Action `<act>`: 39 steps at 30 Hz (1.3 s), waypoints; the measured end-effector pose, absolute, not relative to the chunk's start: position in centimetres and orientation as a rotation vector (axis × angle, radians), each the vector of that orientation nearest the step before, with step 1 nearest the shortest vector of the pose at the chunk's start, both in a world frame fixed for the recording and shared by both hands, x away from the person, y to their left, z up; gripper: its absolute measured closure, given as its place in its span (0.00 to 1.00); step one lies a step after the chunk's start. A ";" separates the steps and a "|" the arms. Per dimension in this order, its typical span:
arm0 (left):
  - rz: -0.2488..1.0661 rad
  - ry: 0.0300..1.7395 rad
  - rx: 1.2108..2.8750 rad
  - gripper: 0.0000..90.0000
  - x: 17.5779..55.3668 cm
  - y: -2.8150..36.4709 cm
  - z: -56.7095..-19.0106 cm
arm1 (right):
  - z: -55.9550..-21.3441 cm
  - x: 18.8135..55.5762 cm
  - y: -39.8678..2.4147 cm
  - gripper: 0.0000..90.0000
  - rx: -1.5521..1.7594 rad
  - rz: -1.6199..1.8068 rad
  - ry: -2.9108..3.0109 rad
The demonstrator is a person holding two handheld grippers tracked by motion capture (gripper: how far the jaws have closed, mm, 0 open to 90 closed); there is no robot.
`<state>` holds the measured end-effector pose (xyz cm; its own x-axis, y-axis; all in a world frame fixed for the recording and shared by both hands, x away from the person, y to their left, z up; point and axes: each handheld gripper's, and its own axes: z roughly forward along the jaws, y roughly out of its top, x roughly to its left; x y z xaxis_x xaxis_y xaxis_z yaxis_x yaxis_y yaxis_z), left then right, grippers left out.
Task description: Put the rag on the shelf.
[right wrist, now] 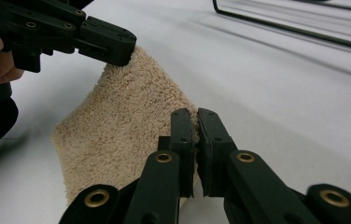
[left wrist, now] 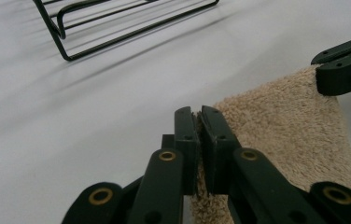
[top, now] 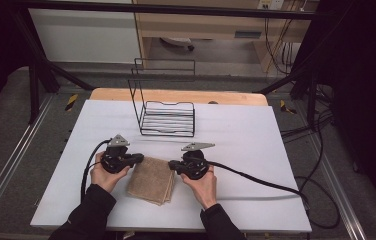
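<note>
A folded tan towel (top: 151, 180) lies on the white table (top: 256, 145), near the front, between my two hands. My left gripper (top: 138, 159) is shut on the towel's far left corner; in the left gripper view the towel (left wrist: 285, 135) is pinched between the jaws of my left gripper (left wrist: 198, 116), and the corner is lifted. My right gripper (top: 172, 164) is shut on the far right corner. The right gripper view shows the towel (right wrist: 127, 126) clamped in my right gripper (right wrist: 195, 117), hanging down from both corners.
A black wire rack (top: 166, 112) stands behind the towel, toward the table's far edge; its frame (left wrist: 99, 32) appears at the top of the left gripper view. Cables trail off to the right (top: 276, 187) and left of the hands.
</note>
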<state>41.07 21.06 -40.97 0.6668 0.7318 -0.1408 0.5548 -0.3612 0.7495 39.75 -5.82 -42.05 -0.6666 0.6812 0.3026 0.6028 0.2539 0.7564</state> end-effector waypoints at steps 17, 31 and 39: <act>0.336 0.949 2.000 0.95 39.8 21.4 -38.5 | -38.8 39.0 -5.9 0.96 1.070 1.409 2.366; 0.376 0.924 1.929 0.95 38.8 21.4 -36.7 | -36.6 38.5 -6.4 0.96 0.983 1.448 2.314; 0.412 0.903 1.901 0.95 38.4 21.3 -35.7 | -35.3 38.2 -6.6 0.96 0.934 1.454 2.289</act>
<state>38.43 21.26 -35.69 0.6695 0.7373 -0.0907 0.4145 -0.2695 0.8692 38.20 -6.55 -35.28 -0.7547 0.6471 0.1081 0.3728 0.2873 0.8823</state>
